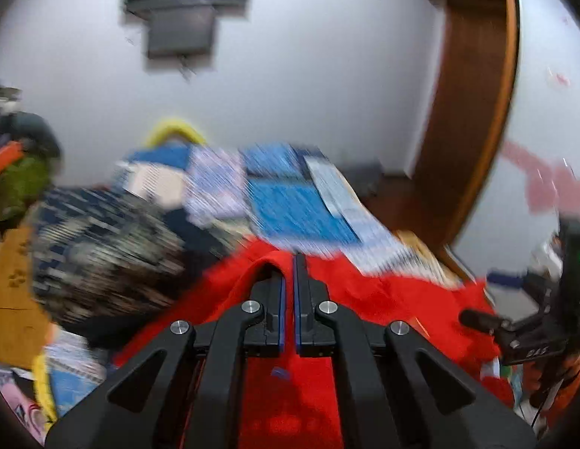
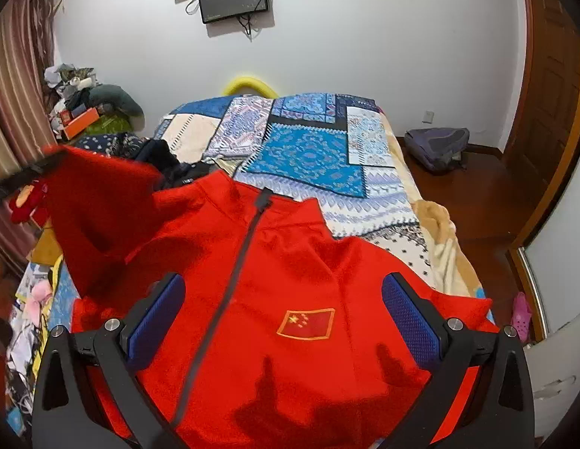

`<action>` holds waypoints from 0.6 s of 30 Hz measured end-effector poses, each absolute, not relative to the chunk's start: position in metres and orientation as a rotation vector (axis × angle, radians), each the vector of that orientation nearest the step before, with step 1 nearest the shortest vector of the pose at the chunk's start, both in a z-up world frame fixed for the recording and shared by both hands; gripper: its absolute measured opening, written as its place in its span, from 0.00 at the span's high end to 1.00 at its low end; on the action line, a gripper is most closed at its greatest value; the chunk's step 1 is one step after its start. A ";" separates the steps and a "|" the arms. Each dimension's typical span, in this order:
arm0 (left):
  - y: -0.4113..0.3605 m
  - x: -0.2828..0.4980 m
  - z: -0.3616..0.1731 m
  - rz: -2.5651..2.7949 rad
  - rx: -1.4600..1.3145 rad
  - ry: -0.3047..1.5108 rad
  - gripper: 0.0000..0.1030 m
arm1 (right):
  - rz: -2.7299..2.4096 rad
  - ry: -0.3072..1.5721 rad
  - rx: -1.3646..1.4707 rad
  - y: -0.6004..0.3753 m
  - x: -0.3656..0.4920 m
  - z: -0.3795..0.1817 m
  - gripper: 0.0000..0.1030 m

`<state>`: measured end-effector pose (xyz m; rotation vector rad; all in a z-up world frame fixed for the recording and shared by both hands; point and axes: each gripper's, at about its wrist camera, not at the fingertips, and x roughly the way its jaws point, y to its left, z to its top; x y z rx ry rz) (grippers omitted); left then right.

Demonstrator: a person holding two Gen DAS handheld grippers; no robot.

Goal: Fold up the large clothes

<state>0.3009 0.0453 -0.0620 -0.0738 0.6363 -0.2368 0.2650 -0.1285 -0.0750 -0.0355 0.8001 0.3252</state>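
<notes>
A red zip jacket (image 2: pixel 290 269) with a small flag patch (image 2: pixel 306 323) lies front-up on the near end of the bed. My right gripper (image 2: pixel 282 299) is open and empty, hovering over its chest. My left gripper (image 1: pixel 290 273) is shut on a fold of the red jacket (image 1: pixel 364 292), the view blurred by motion. In the right wrist view the left gripper (image 2: pixel 31 172) holds the left sleeve (image 2: pixel 99 202) raised at the left. The right gripper shows at the right edge of the left wrist view (image 1: pixel 529 321).
The bed has a blue patchwork cover (image 2: pixel 308 149) with dark clothes (image 2: pixel 166 164) piled at its left. A cluttered heap (image 2: pixel 88 108) stands at the far left, a backpack (image 2: pixel 437 147) on the wooden floor at right, and a wooden door (image 2: pixel 551 112) beyond.
</notes>
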 end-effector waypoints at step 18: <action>-0.021 0.285 -0.174 -0.377 0.076 1.003 0.59 | 0.381 0.878 -0.088 -0.125 0.263 -0.095 0.00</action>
